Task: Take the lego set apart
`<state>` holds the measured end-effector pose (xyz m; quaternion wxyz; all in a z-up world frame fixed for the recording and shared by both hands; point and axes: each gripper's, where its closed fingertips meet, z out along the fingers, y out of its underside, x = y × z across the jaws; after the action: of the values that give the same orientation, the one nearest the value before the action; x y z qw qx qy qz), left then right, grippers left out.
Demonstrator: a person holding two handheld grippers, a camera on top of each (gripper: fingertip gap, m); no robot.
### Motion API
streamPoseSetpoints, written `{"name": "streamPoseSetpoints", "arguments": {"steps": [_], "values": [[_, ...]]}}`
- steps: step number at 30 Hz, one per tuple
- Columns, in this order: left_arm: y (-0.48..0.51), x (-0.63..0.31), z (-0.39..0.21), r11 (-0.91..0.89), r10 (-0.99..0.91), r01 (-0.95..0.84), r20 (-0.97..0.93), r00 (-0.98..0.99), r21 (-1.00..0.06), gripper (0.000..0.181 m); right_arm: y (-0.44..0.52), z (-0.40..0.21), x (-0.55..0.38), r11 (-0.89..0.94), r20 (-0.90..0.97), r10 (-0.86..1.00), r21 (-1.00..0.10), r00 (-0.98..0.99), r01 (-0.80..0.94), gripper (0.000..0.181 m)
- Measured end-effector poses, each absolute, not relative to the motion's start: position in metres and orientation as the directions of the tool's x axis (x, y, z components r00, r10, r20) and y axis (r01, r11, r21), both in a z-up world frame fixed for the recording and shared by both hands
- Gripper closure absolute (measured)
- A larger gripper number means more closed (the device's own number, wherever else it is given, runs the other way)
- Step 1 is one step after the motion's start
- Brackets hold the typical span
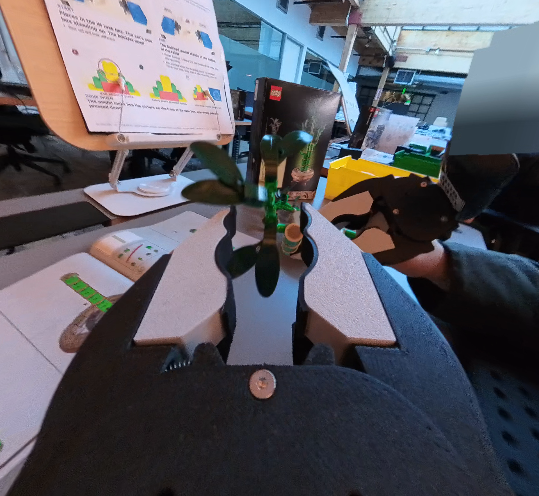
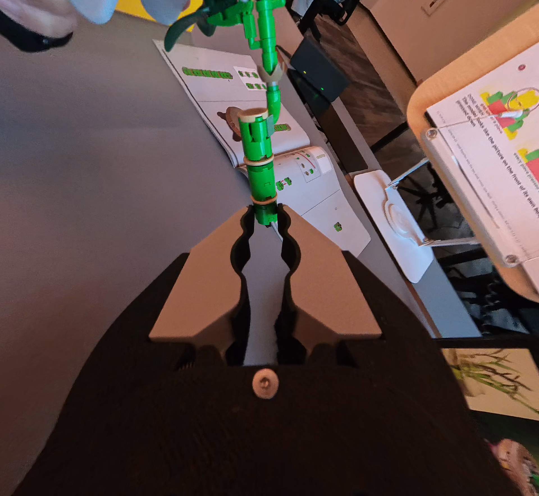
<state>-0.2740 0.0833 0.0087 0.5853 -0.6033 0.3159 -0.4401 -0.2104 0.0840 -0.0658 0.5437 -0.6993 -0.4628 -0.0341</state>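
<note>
Right gripper (image 2: 264,213) is clamped on the bamboo stalk (image 2: 258,158) base; left gripper (image 1: 266,219) stands apart around the dark leaves (image 1: 218,179); light, brittle, jointed assembly: grip rigid stalk segments, not leaves.

The bamboo stalk (image 2: 259,167) is glossy green plastic; the booklet (image 2: 294,173) is smooth paper; the table (image 2: 87,190) looks matt grey.

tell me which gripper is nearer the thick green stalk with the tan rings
Right. The right gripper has its jaws shut on the thick green stalk at its bottom end; the left gripper is open, up among the dark leaves.
</note>
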Motion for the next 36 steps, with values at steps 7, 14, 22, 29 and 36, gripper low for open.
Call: {"name": "streamPoseSetpoints", "arguments": {"steps": [7,14,22,29,36], "values": [[0.089,-0.279,0.002,-0.193,-0.897,0.166,0.243,0.369,-0.967,0.161,0.084,-0.069,-0.217,0.072,0.594,0.608,-0.703,0.528,0.708,0.167],[0.087,-0.279,0.004,-0.248,-0.902,0.186,0.297,0.312,-0.951,0.164,0.082,-0.074,-0.222,-0.001,0.406,0.707,-0.818,0.579,0.575,0.167],[0.077,-0.276,0.007,-0.198,-0.928,0.135,0.230,0.292,-0.971,0.165,0.073,-0.069,-0.230,-0.021,0.279,0.782,-0.883,0.558,0.470,0.157],[0.062,-0.266,0.006,-0.128,-0.957,0.074,0.143,0.252,-0.989,0.167,0.052,-0.020,-0.233,-0.002,0.088,0.866,-0.984,0.492,0.180,0.138],[0.027,-0.244,0.004,-0.317,-0.948,0.071,0.316,-0.029,-0.946,0.168,0.033,0.007,-0.240,-0.120,-0.141,0.938,-0.989,0.316,-0.083,0.161]]}}
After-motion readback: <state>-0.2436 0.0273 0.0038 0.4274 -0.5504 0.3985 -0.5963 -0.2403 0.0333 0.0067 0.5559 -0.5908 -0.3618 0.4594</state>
